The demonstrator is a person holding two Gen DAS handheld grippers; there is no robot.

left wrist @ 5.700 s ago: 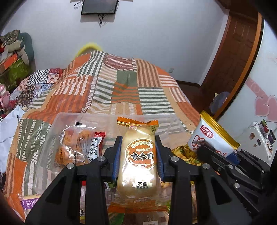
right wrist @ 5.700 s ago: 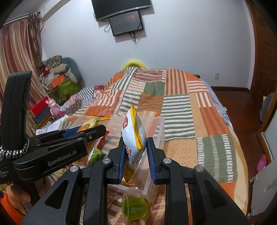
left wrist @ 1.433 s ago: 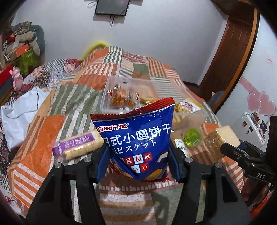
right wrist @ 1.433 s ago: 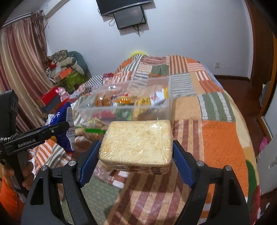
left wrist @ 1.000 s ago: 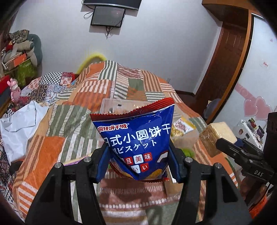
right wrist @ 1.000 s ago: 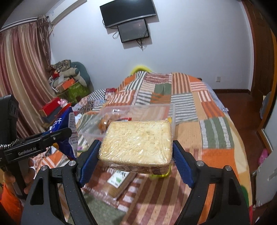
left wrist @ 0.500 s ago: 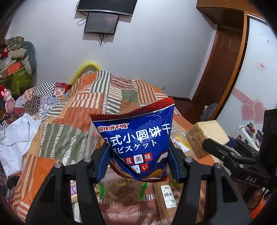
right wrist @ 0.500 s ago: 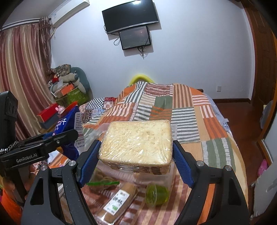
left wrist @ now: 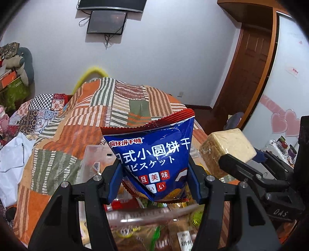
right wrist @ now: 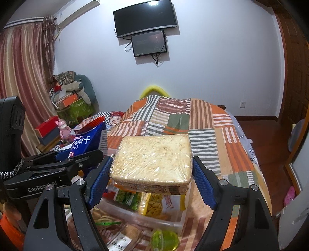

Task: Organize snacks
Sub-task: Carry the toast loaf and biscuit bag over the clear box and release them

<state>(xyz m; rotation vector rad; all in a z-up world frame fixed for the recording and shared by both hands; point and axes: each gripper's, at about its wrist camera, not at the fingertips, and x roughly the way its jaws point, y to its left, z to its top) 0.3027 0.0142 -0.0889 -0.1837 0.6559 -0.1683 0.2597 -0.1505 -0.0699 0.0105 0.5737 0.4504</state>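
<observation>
Blue biscuit bag (left wrist: 152,160) upright, clamped in left hand-held gripper (left wrist: 154,183); wrapped bread (right wrist: 152,160) flat, crosswise in right hand-held gripper (right wrist: 152,185).

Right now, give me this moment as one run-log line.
left gripper: holds blue biscuit bag | right gripper: holds wrapped bread | both above clear bin

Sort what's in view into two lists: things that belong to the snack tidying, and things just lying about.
Job:
blue biscuit bag in the left gripper
wrapped bread in the right gripper
clear bin
green jelly cup

Lying about:
patchwork quilt
wall screens
red box
</observation>
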